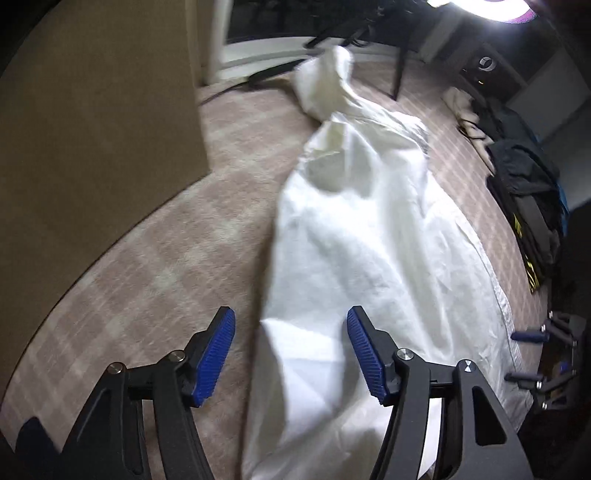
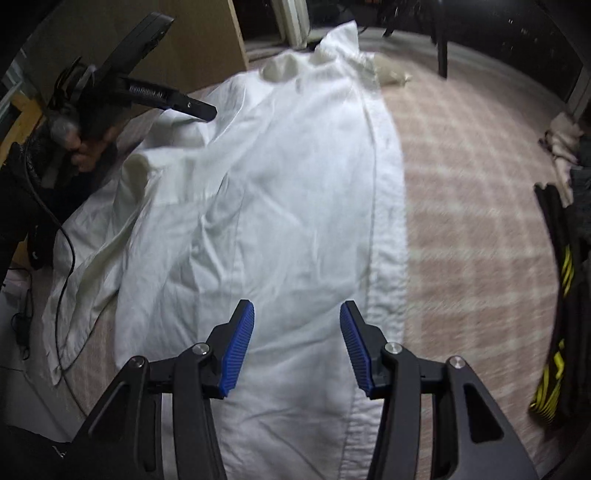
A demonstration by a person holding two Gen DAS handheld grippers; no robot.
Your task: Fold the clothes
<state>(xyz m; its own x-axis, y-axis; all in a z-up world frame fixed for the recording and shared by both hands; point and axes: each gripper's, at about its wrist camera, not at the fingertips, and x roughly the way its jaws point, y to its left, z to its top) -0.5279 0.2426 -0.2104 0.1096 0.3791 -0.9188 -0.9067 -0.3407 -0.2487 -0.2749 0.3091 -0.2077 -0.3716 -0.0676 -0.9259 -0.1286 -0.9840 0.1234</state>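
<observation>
Dim room, lamp glare (image 1: 480, 7), motion blur, fisheye

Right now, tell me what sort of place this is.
Probably a carpeted room in a home or hotel: a white shirt spread on plaid carpet, a pile of dark clothes alongside, and a chair leg behind.

Your black left gripper with blue ribbed pads (image 1: 291, 354) is spread wide, gripping nothing; your black right gripper with blue ribbed pads (image 2: 297, 347) likewise. Your left hand (image 2: 85, 147) is wrapped round its handle
</observation>
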